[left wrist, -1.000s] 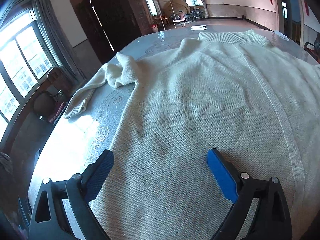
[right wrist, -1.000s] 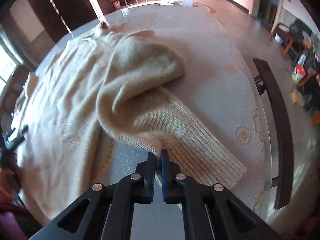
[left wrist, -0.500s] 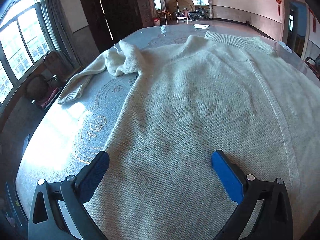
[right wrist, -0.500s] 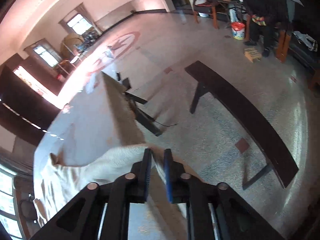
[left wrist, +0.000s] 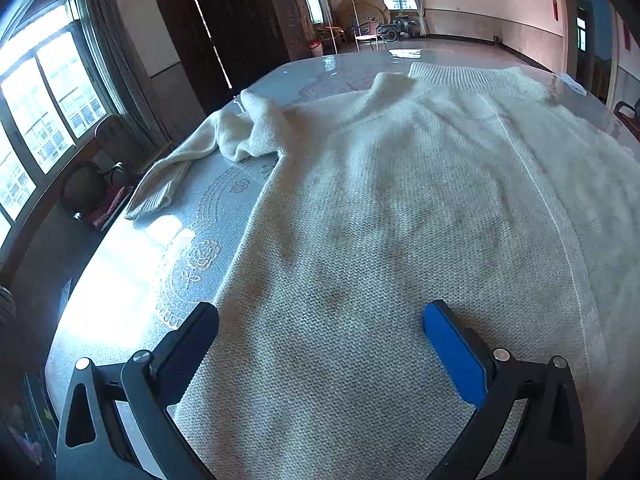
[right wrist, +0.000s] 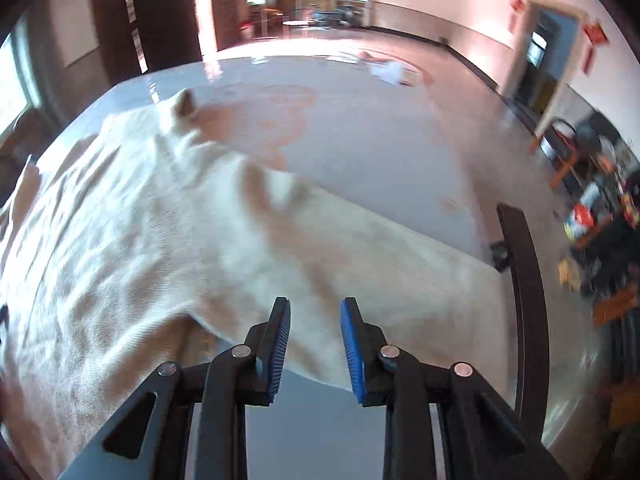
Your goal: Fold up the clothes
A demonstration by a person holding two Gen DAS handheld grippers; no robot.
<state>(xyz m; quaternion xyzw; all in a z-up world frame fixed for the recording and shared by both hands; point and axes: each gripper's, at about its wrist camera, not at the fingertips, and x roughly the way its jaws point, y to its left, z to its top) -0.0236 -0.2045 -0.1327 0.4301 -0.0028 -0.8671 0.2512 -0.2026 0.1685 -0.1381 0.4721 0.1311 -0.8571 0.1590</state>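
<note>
A cream knitted sweater (left wrist: 400, 200) lies spread on the table, its ribbed collar (left wrist: 472, 78) at the far end. Its left sleeve (left wrist: 240, 136) is bunched, with the cuff (left wrist: 156, 196) lying near the table's left edge. My left gripper (left wrist: 320, 320) hovers open just above the sweater's lower body, nothing between its fingers. In the right wrist view, which is blurred, the sweater (right wrist: 120, 240) fills the left side and its right sleeve (right wrist: 380, 264) lies stretched out to the right. My right gripper (right wrist: 314, 320) is over that sleeve, jaws parted a little, and the pads do not press on the cloth.
The table (left wrist: 140, 272) carries a pale cloth with a rose pattern. A dark bench (right wrist: 524, 280) stands along the table's right side. Chairs (left wrist: 92, 188) sit under the windows at left. A white scrap (right wrist: 392, 72) lies at the far end of the table.
The right gripper was shut on the sleeve's cuff and has let it go, jaws now apart. Its view swung out over the floor and back. The sleeve now lies stretched right. The left gripper stayed put.
</note>
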